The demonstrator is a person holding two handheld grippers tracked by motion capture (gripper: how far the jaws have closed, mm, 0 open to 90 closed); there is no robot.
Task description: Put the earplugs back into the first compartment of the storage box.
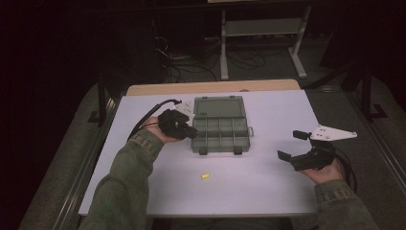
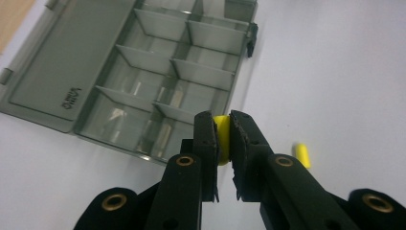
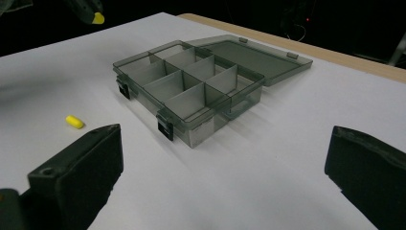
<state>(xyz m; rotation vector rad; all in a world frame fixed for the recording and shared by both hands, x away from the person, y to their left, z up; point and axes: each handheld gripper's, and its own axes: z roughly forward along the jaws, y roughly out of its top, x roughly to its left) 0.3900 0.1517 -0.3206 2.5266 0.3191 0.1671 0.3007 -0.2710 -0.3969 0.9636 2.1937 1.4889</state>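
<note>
A white table [image 1: 268, 187] is seen from above, w/ a wooden strip along its far edge. A smoky-grey compartment box [image 1: 220, 134] sits near the middle of the table, closer to the far edge; its lid [image 1: 219, 106] is laid fully open, flat toward the far edge. The box is split by dividers into two rows of cells, and its two latches face the near edge.

The left gripper [image 2: 223, 136] is held over the box's left end, approx. above the near-left cell. Its jaws are clamped together on a small yellow earplug-like piece [image 2: 220, 139], pinched betw. the pads; in the left gripper view the piece is seen end-on betw. the tips. The sleeve of the left forearm [image 1: 127, 182] comes in from the near-left corner.

A second yellow piece [image 1: 205, 176] lies loose on the table, near the near edge, in front of the box & well apart from it. In the right gripper view it is seen to the left of the box [image 3: 74, 121].

The right gripper [image 1: 293, 145] is held near the table's right edge, well apart from the box, w/ its jaws spread wide & nothing betw. them. A grey three-cornered plate [image 1: 332, 134] is carried on top of it. The hand [image 1: 325, 173] is seen under it.
</note>
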